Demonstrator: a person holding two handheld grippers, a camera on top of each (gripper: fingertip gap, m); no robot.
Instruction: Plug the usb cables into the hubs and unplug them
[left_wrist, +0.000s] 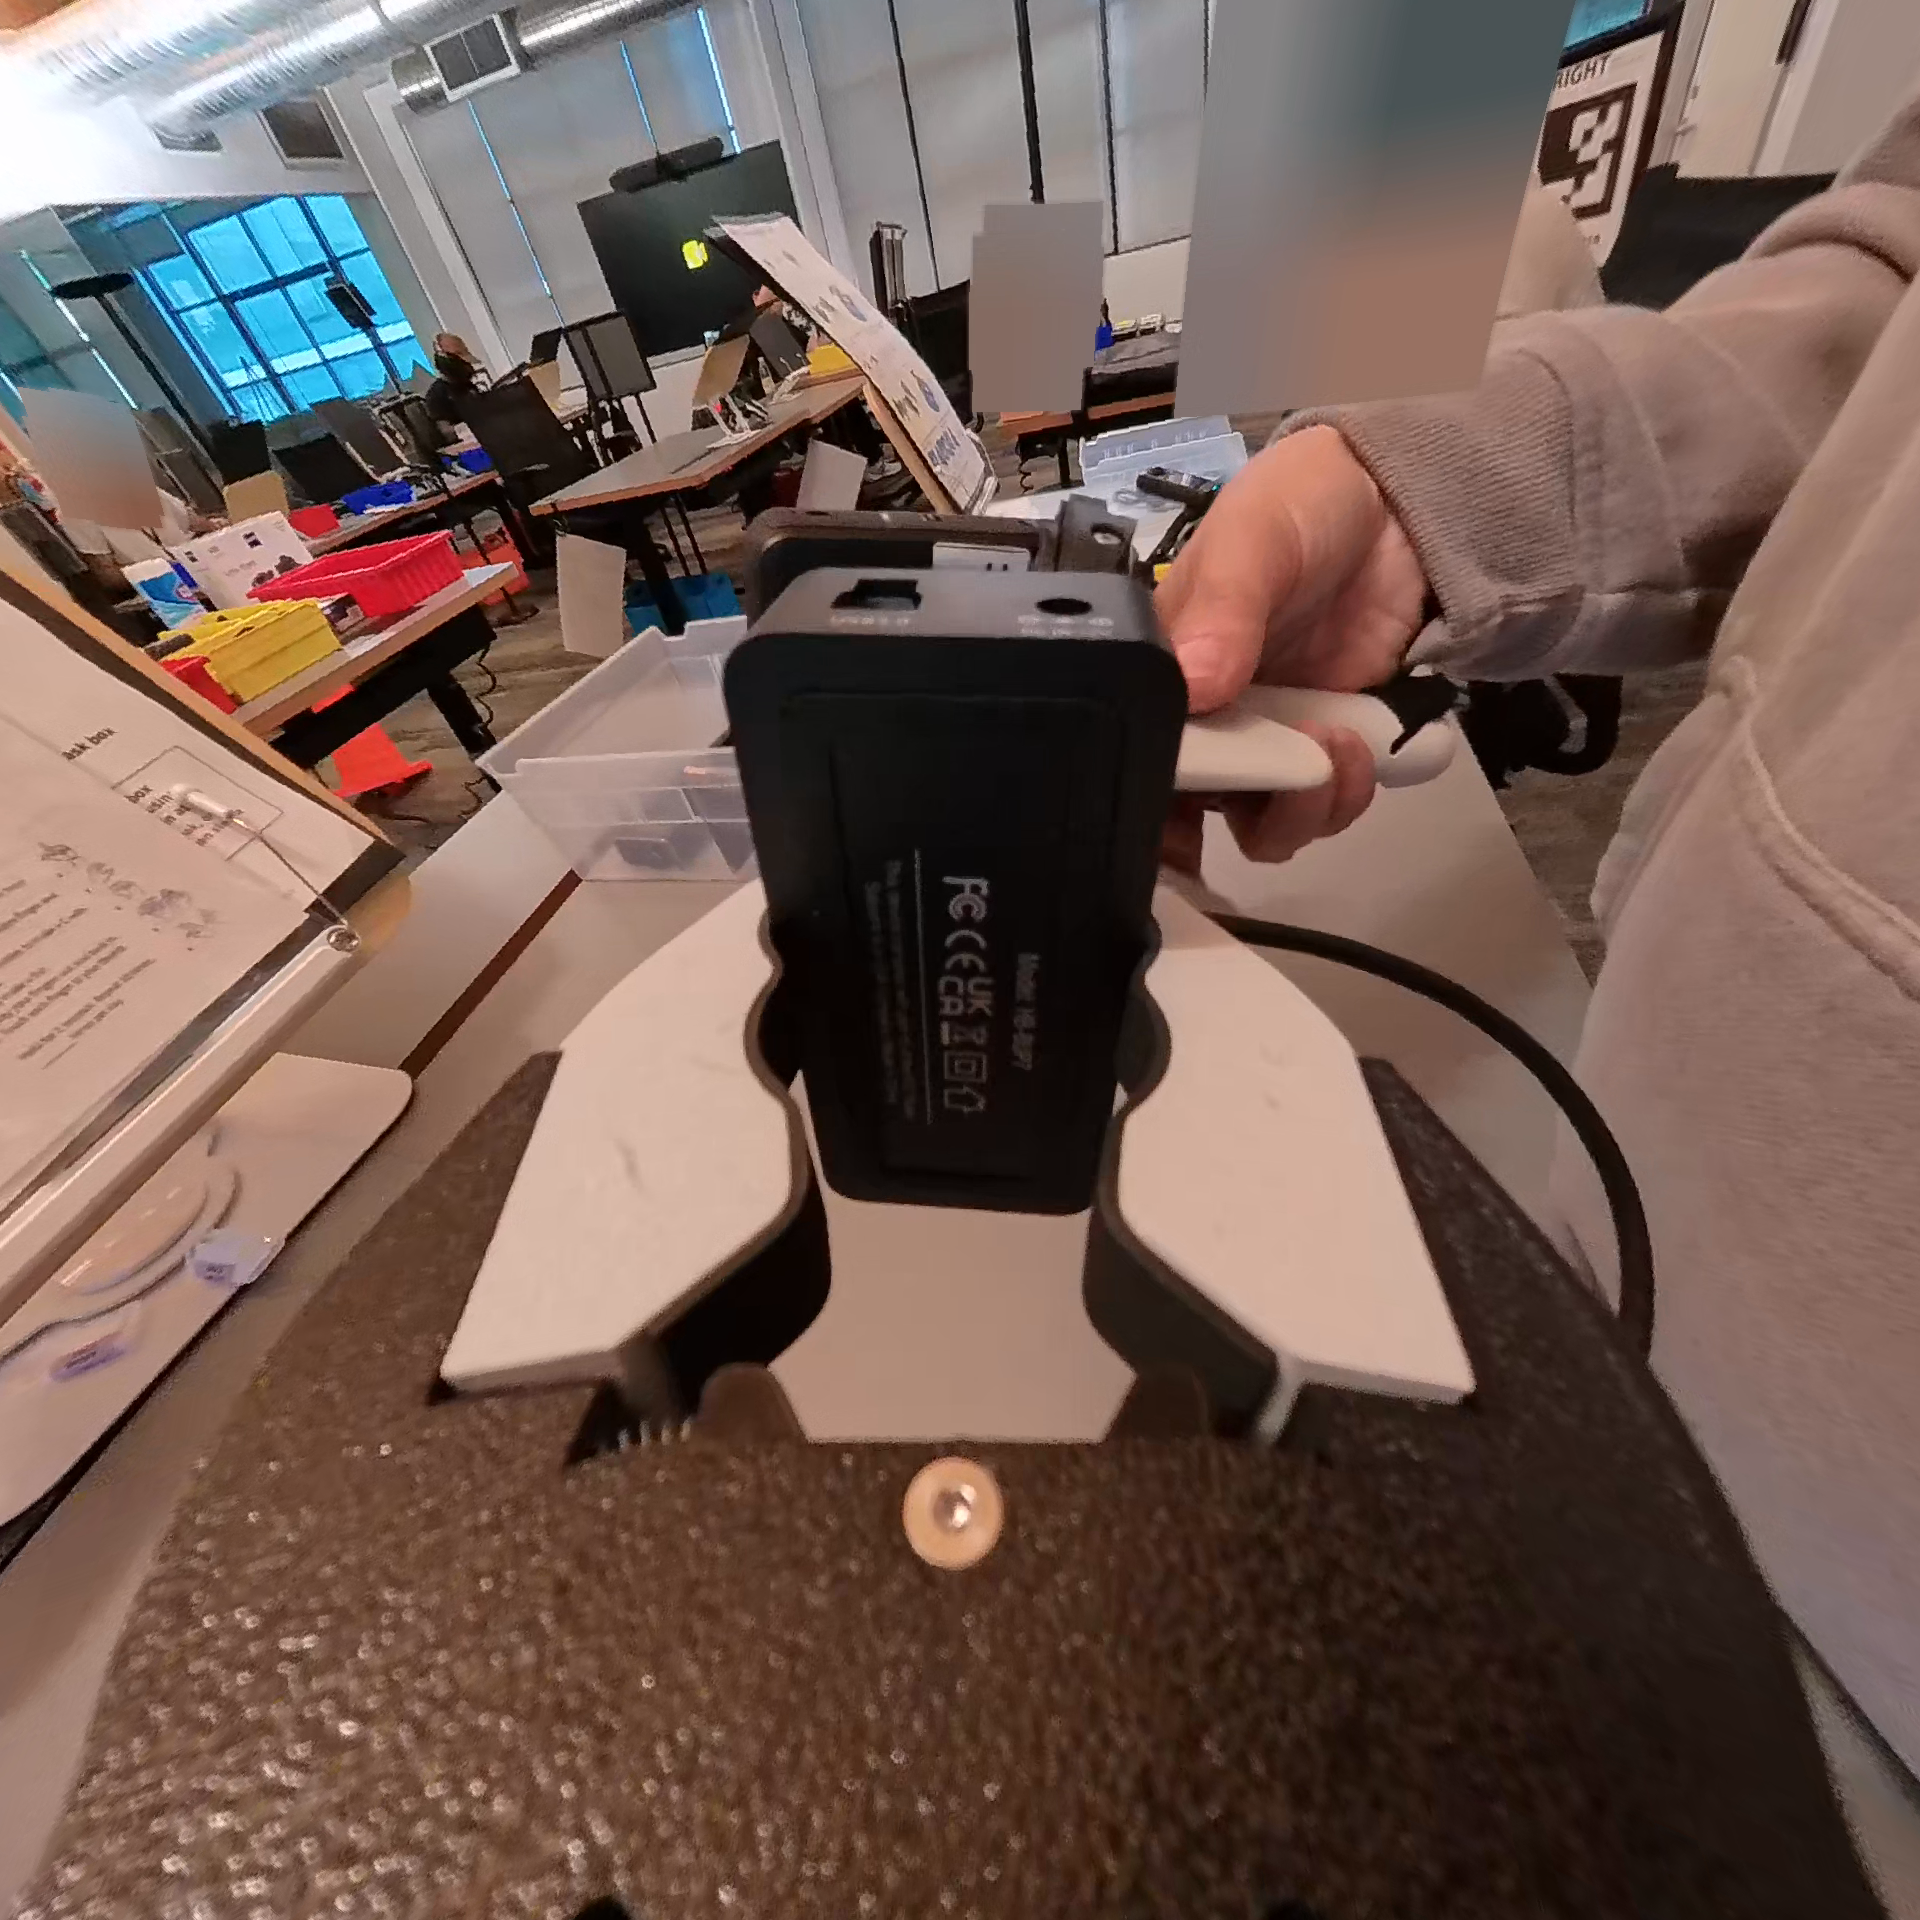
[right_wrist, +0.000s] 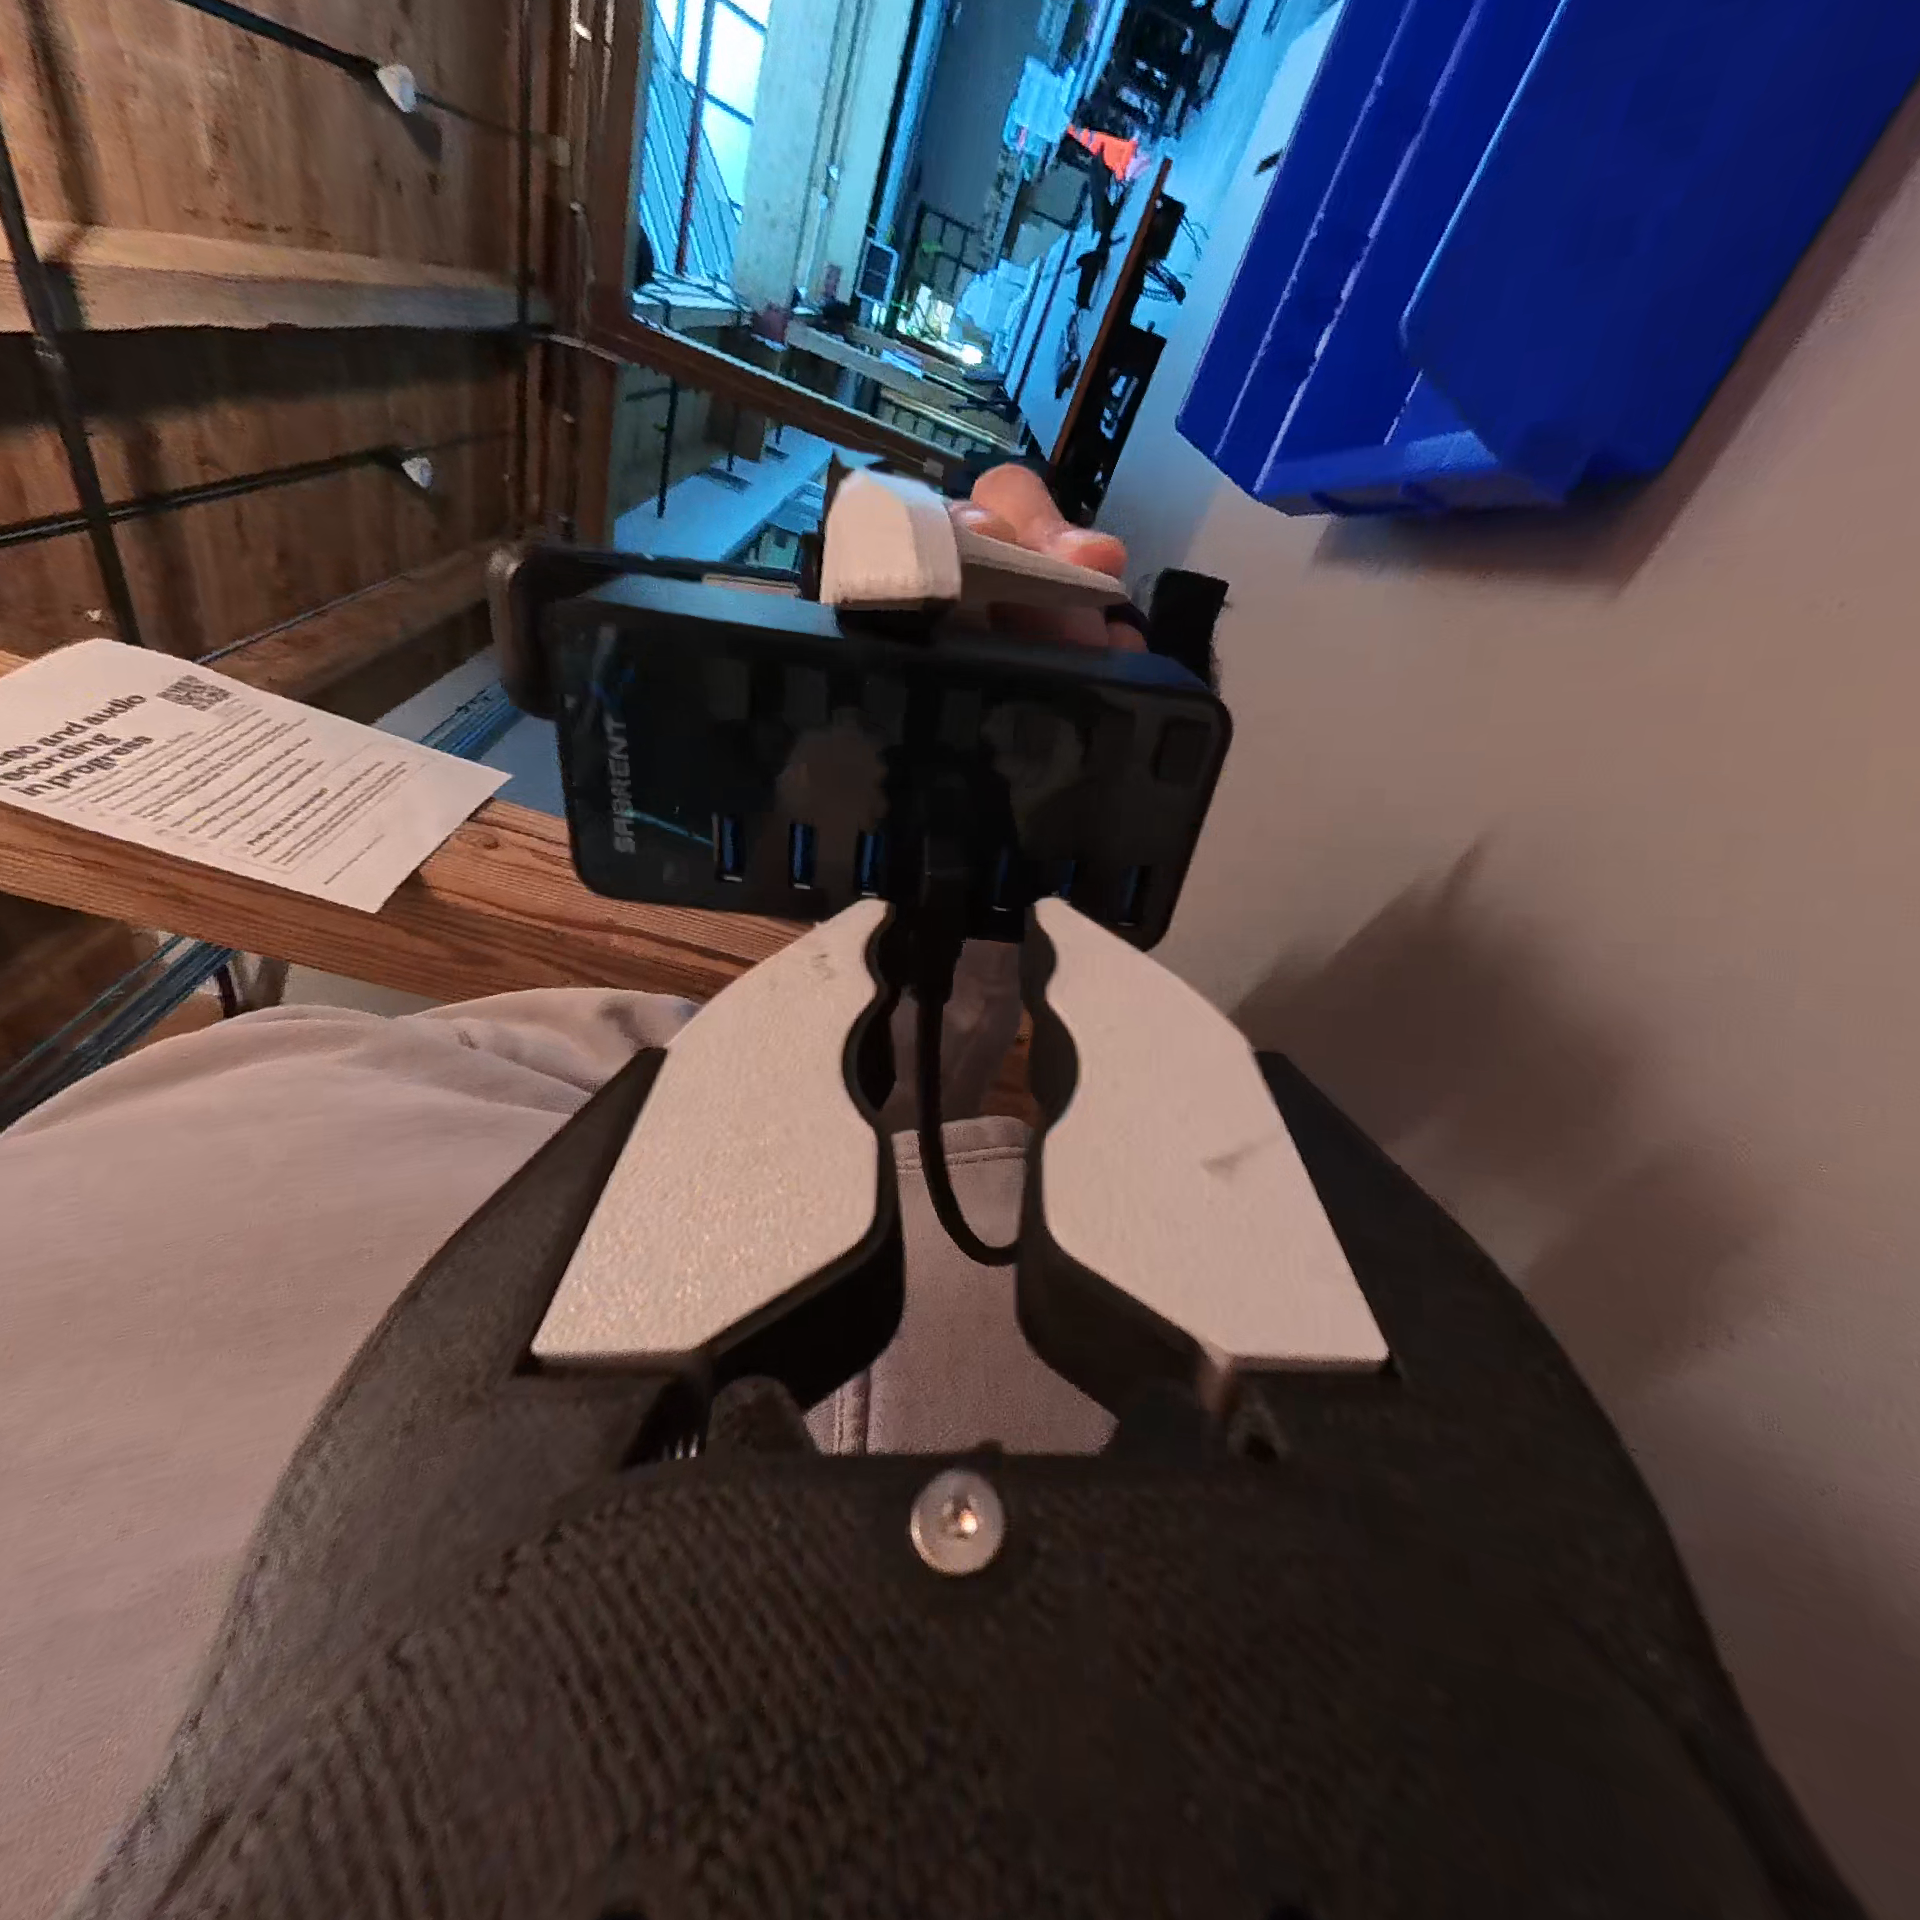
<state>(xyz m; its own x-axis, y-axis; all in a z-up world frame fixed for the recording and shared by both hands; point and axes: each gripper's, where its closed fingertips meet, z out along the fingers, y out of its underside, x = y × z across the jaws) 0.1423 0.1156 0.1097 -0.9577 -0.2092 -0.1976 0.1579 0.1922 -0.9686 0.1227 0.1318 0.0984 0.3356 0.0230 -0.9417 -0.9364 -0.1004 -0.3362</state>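
Left tongs clamp the hub's long edges; right tongs straddle the plugged cable.

white printing on the black hub's underside, a logo on its glossy top, printed notice sheet, instruction page in clear stand, all lettered
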